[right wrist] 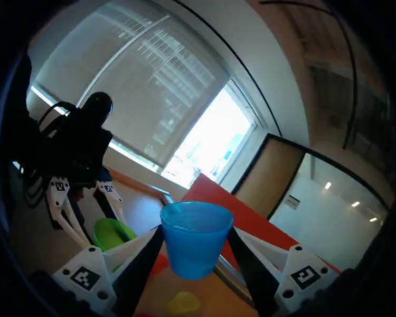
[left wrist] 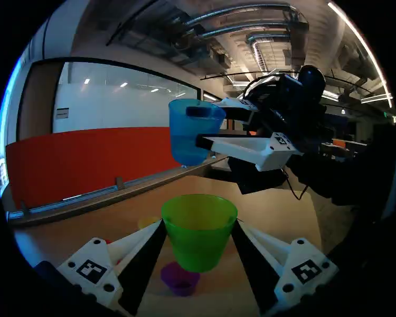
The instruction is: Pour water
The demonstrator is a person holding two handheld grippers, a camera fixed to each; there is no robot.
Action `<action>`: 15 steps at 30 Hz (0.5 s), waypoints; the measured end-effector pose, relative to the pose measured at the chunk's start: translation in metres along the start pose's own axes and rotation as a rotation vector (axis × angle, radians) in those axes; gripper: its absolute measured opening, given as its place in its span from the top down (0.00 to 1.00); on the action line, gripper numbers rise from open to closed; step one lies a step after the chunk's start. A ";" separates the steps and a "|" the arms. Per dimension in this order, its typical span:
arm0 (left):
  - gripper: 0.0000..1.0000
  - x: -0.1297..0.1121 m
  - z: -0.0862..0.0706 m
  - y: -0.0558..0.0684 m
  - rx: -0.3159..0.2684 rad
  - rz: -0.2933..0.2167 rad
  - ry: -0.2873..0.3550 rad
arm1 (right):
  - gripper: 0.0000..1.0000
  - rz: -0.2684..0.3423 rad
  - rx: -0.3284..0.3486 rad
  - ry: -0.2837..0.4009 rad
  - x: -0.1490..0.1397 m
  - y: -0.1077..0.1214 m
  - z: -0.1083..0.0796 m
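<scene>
- Clamps the green cup (left wrist: 199, 243) in the left tongs (left wrist: 198, 228), pressing on both side walls; keeps it upright, mouth to the top, with nothing visible inside.
- Clamps the blue cup (right wrist: 196, 248) the same way in the right tongs (right wrist: 196, 235), closed on both walls, near upright. Cannot tell whether there is water in it.
- In the left gripper view, puts the blue cup at 12 o'clock from the green one, a touch toward 11, higher and farther off. Well apart, and not yet over the green mouth.
- In the right gripper view, puts the green cup at about 9 o'clock from the blue one, beyond it.
- By judgement, calls for carrying the blue rim over the green mouth, then tipping it down toward 6 o'clock as the left gripper view has it. Suits the right tongs for the moving and the left for holding steady.
- Below, on the desk (left wrist: 282, 211), shows a purple cup (left wrist: 180, 279) at 6 o'clock from the green one, apart from it.
</scene>
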State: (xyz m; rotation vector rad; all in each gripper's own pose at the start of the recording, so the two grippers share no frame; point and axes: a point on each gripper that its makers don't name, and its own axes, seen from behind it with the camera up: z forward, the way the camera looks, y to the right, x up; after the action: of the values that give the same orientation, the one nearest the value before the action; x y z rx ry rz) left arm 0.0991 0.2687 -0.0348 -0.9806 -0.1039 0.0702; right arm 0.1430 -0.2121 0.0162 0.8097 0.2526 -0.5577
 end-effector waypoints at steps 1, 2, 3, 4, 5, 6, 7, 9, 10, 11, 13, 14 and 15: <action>0.15 0.000 0.000 0.001 -0.002 -0.002 0.002 | 0.11 -0.009 0.000 0.000 0.001 0.000 0.000; 0.15 0.001 0.001 0.001 -0.004 -0.003 0.003 | 0.11 -0.017 -0.001 0.000 0.001 0.001 0.001; 0.15 0.001 0.001 0.002 -0.005 -0.004 0.005 | 0.11 -0.024 -0.001 0.000 0.001 0.001 0.001; 0.15 0.001 0.001 0.003 -0.007 -0.005 0.005 | 0.11 -0.032 -0.002 0.001 0.002 0.002 0.001; 0.15 0.002 0.001 0.003 -0.008 -0.005 0.006 | 0.11 -0.039 -0.003 0.002 0.003 0.003 0.002; 0.15 0.002 0.002 0.004 -0.009 -0.005 0.007 | 0.11 -0.047 -0.004 0.002 0.003 0.004 0.002; 0.15 0.002 0.002 0.004 -0.010 -0.005 0.007 | 0.11 -0.057 -0.006 0.002 0.004 0.005 0.002; 0.15 0.003 0.002 0.005 -0.012 -0.004 0.009 | 0.11 -0.075 -0.008 0.001 0.004 0.007 0.003; 0.15 0.004 0.002 0.006 -0.013 -0.004 0.009 | 0.11 -0.084 -0.009 -0.001 0.004 0.007 0.003; 0.15 0.004 0.002 0.006 -0.015 -0.004 0.009 | 0.11 -0.093 -0.010 -0.003 0.004 0.008 0.003; 0.15 0.005 0.003 0.007 -0.018 -0.003 0.010 | 0.11 -0.112 -0.009 -0.008 0.003 0.009 0.004; 0.15 0.005 0.003 0.008 -0.019 -0.003 0.011 | 0.11 -0.122 -0.009 -0.010 0.003 0.009 0.004; 0.15 0.005 0.003 0.008 -0.020 -0.003 0.012 | 0.11 -0.131 -0.008 -0.012 0.003 0.009 0.004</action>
State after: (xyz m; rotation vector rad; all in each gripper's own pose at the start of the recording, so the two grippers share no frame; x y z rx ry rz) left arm 0.1039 0.2760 -0.0395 -1.0003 -0.0957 0.0608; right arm 0.1506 -0.2114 0.0234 0.7853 0.2979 -0.6837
